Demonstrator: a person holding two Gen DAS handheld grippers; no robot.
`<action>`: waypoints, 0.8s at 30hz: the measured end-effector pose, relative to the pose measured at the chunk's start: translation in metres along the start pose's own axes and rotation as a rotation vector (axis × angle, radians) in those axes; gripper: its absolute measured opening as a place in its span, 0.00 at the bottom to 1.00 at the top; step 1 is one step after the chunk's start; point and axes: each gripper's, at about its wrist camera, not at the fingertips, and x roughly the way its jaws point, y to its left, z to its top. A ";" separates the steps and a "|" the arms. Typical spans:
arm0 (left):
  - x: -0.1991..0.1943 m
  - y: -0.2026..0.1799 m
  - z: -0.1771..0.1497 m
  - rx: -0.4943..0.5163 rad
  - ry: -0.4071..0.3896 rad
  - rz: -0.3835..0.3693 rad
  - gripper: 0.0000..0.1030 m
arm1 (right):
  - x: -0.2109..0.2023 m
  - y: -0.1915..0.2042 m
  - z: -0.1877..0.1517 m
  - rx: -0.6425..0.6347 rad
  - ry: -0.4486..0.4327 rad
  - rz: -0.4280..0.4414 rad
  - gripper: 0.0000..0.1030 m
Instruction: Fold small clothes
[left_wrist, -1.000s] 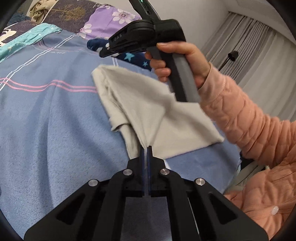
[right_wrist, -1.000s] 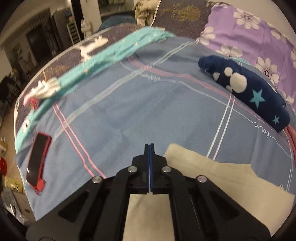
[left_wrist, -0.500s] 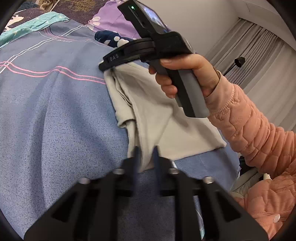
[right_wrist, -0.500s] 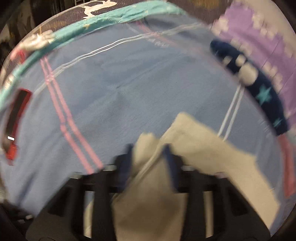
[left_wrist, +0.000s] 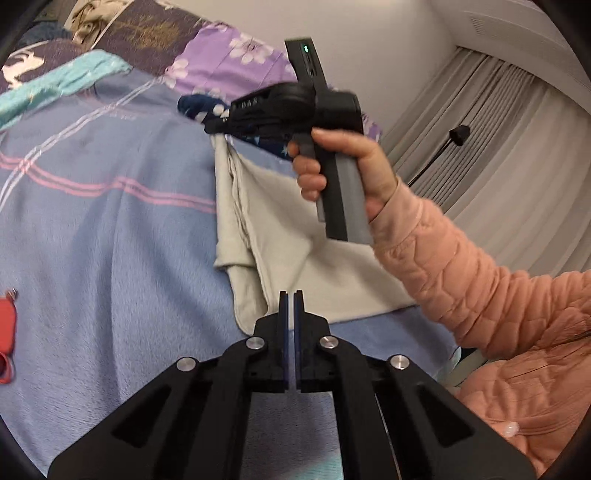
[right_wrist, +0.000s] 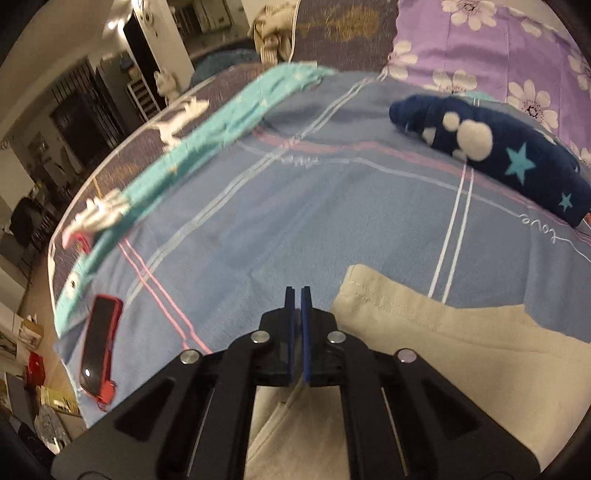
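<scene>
Your left tongs are closed, and whether they pinch the near edge of the beige garment you cannot tell. Your right tongs are closed too; the left camera shows their tip at the garment's lifted far corner, though the right camera shows no cloth between the pads. The garment lies partly folded on the blue bed sheet, near its edge. Your right hand, in a peach quilted sleeve, holds the handle. A navy star-print cloth lies beyond, a red-cased phone well apart.
</scene>
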 end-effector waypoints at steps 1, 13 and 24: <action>-0.002 -0.002 0.001 0.017 -0.005 0.010 0.01 | -0.001 -0.001 0.001 0.001 0.002 0.008 0.02; 0.046 0.064 0.015 -0.127 0.072 0.029 0.41 | -0.027 -0.007 -0.020 -0.041 0.005 -0.001 0.22; 0.048 0.068 0.068 -0.120 -0.060 -0.018 0.00 | -0.121 0.006 -0.115 -0.293 -0.041 -0.081 0.51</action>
